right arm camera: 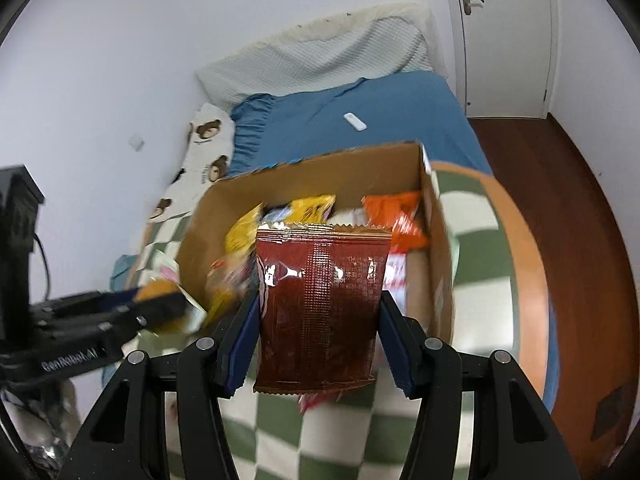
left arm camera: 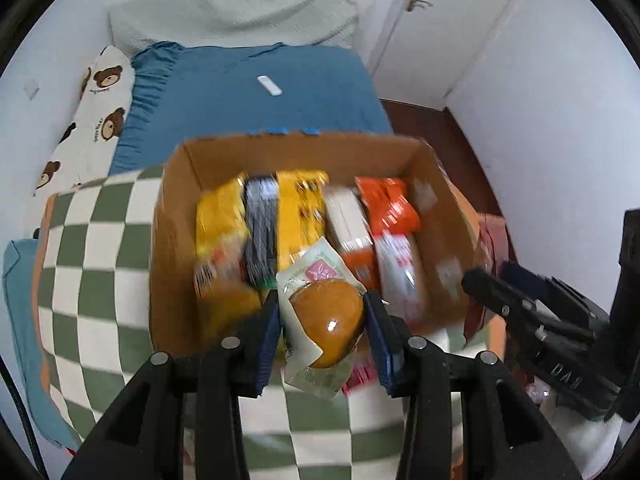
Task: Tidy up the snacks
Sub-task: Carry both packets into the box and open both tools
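My left gripper (left arm camera: 322, 320) is shut on a wrapped round brown bun (left arm camera: 326, 322) in clear and pale green plastic, held above the near edge of an open cardboard box (left arm camera: 176, 216). Inside the box stand several snack packs: yellow ones (left arm camera: 224, 216), a dark one (left arm camera: 262, 220), an orange one (left arm camera: 386, 204). My right gripper (right arm camera: 316, 320) is shut on a dark red foil snack bag (right arm camera: 320, 304), held upright over the near side of the same box (right arm camera: 192, 256). The right gripper (left arm camera: 480, 284) shows at the right of the left wrist view, the left gripper (right arm camera: 160, 304) at the left of the right wrist view.
The box sits on a green and white checkered cloth (left arm camera: 96, 264) laid on a bed with a blue sheet (left arm camera: 260, 92). A white remote (left arm camera: 269, 85), a bear-print pillow (left arm camera: 98, 108) and a pale pillow (left arm camera: 236, 12) lie beyond. Brown floor (right arm camera: 560, 184) and a white door (right arm camera: 508, 40) are at right.
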A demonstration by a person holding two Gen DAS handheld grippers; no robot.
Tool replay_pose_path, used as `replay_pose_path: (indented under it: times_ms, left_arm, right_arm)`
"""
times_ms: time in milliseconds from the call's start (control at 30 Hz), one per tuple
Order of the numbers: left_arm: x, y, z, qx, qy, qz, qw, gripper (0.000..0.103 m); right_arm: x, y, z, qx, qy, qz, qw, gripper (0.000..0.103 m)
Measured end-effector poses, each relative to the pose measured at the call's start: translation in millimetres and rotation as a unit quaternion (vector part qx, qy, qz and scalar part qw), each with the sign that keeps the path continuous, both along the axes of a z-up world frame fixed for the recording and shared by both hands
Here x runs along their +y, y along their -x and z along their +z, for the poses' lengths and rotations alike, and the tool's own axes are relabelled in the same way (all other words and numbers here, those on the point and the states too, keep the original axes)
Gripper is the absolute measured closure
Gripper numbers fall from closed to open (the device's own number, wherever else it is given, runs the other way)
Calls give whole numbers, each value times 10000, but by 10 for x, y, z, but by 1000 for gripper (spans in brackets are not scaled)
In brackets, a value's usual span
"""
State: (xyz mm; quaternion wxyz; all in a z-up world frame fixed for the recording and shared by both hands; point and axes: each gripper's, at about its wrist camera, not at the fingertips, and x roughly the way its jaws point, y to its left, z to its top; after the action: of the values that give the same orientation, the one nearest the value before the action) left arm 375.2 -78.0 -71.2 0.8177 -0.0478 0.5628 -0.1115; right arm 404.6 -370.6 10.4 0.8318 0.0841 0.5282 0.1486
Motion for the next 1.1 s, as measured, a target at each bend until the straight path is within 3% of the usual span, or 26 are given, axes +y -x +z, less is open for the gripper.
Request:
replay_pose_path:
  times_ms: [267, 533, 567, 600, 633, 667, 700, 733, 900, 1100]
  left_arm:
    - [50, -929, -546, 775, -216, 93, 9967, 65]
    - [267, -1274, -977, 1284, -415, 270, 9905, 64]
    - [285, -1294, -1019, 1367, -451, 310, 9891, 64]
    - [292, -1299, -1033, 1411, -446, 344, 9884, 61]
    - [304, -1302, -1061, 1453, -455, 380, 9876, 50]
    - [299, -1306, -1072, 1461, -493, 384, 9873, 41]
    - [288, -1308, -1085, 1448, -532, 372, 9873, 23]
    - [273, -1303, -1086, 1436, -551, 347, 9875, 14]
    - [218, -1214, -1044, 1357, -520, 284, 9890, 8]
    - [281, -1040, -895, 1139, -458, 406, 9916, 8]
  right_arm:
    - [218, -971, -514, 721, 349, 138, 9967, 44]
    - [389, -1246, -999, 1217, 721, 325, 9894, 43]
    - [385, -1269, -1059, 1347, 707, 299, 9879, 36]
    - [382, -1266, -1102, 1431, 722, 258, 9867, 20]
    - [385, -1279, -1147, 1489, 765, 225, 9856, 12]
    - [386, -1292, -1180, 1520, 869, 208, 9843, 7]
    - [374, -1286, -1188, 1528, 942, 182, 9836, 7]
    - [374, -1290, -1194, 1547, 1006, 161, 9827, 7]
    - [348, -1268, -1168, 1576, 1011, 102, 9823, 5]
    - [294, -1132, -1031, 1477, 1049, 69, 9834, 5]
